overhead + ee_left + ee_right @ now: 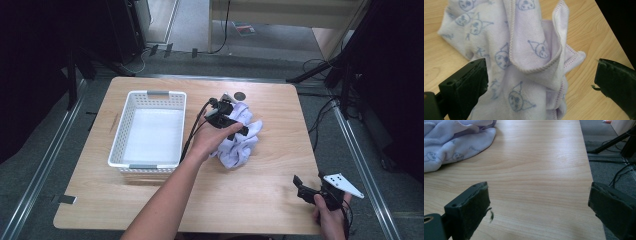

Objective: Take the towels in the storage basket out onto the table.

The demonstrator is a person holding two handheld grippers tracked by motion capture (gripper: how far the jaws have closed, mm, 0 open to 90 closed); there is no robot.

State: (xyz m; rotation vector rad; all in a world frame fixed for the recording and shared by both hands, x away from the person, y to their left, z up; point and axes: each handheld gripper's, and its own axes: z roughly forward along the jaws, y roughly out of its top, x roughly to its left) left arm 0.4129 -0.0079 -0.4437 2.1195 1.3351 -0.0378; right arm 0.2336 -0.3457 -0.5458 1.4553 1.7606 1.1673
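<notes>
Pale wood-grain table [584,30], crumpled lilac terry cloth [524,62] with stitched hem

On the lilac cloth [524,50] between the left gripper's [540,82] fingers [466,85] we make out small printed cartoon faces with pointed hats and a pale blue cursive word beside them that begins "Ku"; its remaining letters are too faint for us to read. We find no other legible text, label or number.
</notes>
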